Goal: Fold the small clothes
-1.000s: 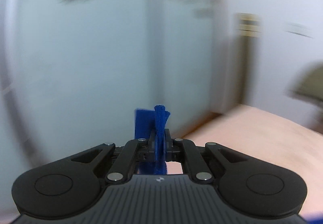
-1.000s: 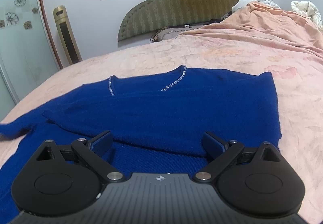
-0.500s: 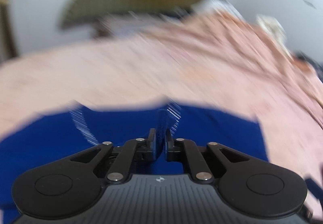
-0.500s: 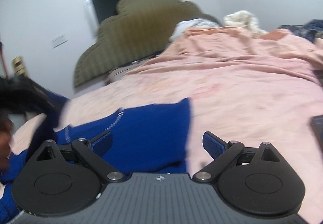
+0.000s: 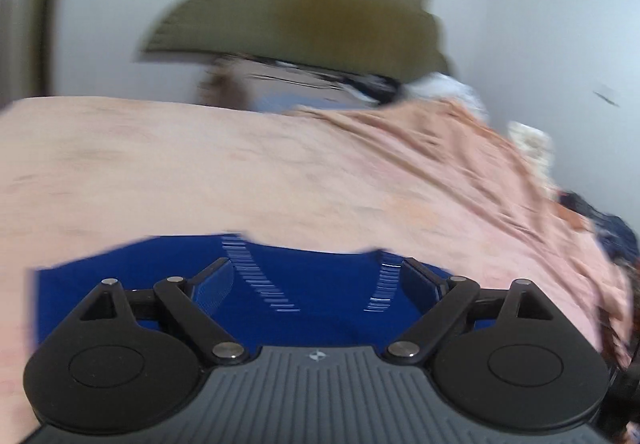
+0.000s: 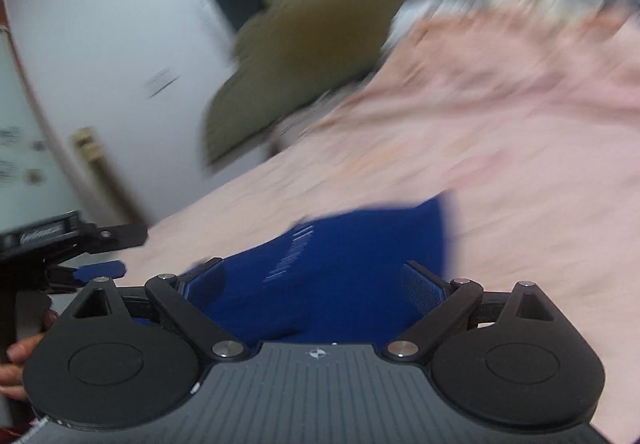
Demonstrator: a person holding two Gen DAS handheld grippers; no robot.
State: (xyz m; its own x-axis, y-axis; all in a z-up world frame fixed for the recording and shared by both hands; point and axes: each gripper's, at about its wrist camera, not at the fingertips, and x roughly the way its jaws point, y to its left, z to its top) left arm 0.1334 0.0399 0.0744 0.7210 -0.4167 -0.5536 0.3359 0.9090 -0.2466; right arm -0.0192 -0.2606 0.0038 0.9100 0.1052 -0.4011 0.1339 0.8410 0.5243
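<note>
A deep blue sweater [image 5: 120, 272] with a beaded neckline [image 5: 256, 276] lies flat on the pink bed cover [image 5: 280, 172]. My left gripper [image 5: 316, 276] hovers over the neckline with its jaws opening wide; the sweater lies below them and no pad presses on it. My right gripper [image 6: 312, 276] stands open above the sweater's [image 6: 360, 244] folded body, nothing pinched. In the right wrist view the left gripper [image 6: 92, 256] shows at the left edge, held by a hand [image 6: 20, 356]. Both views are blurred by motion.
An olive padded headboard [image 5: 312, 12] stands against the white wall at the far end of the bed. Rumpled pink cover [image 6: 520, 124] and pale bedding [image 5: 532, 140] lie to the right. A beige upright unit [image 6: 88, 148] stands by the left wall.
My left gripper swung from facing the wall to over the sweater, let go of the blue fabric it pinched and spread its jaws. The right gripper rolled and shifted, staying open.
</note>
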